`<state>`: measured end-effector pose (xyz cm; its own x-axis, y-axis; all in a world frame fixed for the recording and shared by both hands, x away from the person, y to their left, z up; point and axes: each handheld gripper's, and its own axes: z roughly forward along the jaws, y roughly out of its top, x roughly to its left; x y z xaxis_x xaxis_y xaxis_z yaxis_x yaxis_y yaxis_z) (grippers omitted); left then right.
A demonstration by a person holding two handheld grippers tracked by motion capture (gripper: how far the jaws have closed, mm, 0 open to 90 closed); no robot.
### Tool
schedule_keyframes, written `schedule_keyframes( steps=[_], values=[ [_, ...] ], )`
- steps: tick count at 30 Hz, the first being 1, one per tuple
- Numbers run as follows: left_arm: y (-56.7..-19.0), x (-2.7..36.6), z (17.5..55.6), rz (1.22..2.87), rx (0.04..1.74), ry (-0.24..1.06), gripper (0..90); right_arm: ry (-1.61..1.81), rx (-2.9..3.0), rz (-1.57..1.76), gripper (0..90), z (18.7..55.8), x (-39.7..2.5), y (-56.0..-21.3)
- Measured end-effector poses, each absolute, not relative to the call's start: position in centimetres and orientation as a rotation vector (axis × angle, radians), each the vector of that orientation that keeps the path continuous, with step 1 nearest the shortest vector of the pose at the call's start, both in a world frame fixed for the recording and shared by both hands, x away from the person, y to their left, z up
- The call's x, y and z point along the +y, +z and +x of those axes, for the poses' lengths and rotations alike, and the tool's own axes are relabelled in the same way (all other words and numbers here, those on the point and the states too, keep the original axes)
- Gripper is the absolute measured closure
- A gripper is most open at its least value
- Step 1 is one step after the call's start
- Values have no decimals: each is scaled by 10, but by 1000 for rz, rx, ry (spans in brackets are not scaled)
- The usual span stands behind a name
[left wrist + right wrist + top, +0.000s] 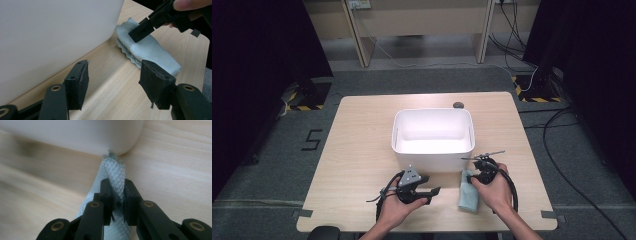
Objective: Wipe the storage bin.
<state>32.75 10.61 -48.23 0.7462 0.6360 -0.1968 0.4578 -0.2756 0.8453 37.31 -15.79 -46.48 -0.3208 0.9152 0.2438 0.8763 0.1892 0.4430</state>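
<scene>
A: From the high view, what is sitting where?

B: A white bin (432, 137) is standing mid-table (357, 150). The folded pale blue cloth (468, 198) is lying just in front of the bin's near right corner, and the right gripper (475, 176) and hand are covering its far end. The left gripper (432, 192) is hovering left of the cloth, jaws spread.

A: And the left gripper view?

B: Its two jaws are standing wide apart with bare table (120, 82) between them. The bin wall (50, 32) is blocking the upper left. Beyond, the right gripper (141, 32) is pressing onto the cloth (150, 50); only one jaw is visible there.

A: The right gripper view?

B: The right gripper (116, 195) is pinching a raised fold of cloth (113, 170), jaws clamped on it. The cloth's near end is running under the gripper, and the bin (95, 135) behind is looking blurred.
</scene>
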Motion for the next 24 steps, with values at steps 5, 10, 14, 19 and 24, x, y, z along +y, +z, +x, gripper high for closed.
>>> schedule_keyframes(
  steps=[5, 10, 14, 19, 24],
  values=[
    [-474, 103, 325, 1905, 827, 198, 383, 883, 2399, 1751, 808, 362, -143, -453],
    [-472, 101, 324, 1905, 821, 178, 367, 936, 2417, 1730, 808, 359, -133, -447],
    [-473, 97, 323, 1912, 821, 152, 353, 984, 2431, 1708, 808, 357, -124, -442],
    [-476, 92, 322, 1917, 826, 121, 338, 1072, 2434, 1681, 808, 357, -114, -435],
    [-478, 90, 324, 1926, 832, 130, 326, 1142, 2445, 1674, 808, 355, -105, -429]
  ],
)
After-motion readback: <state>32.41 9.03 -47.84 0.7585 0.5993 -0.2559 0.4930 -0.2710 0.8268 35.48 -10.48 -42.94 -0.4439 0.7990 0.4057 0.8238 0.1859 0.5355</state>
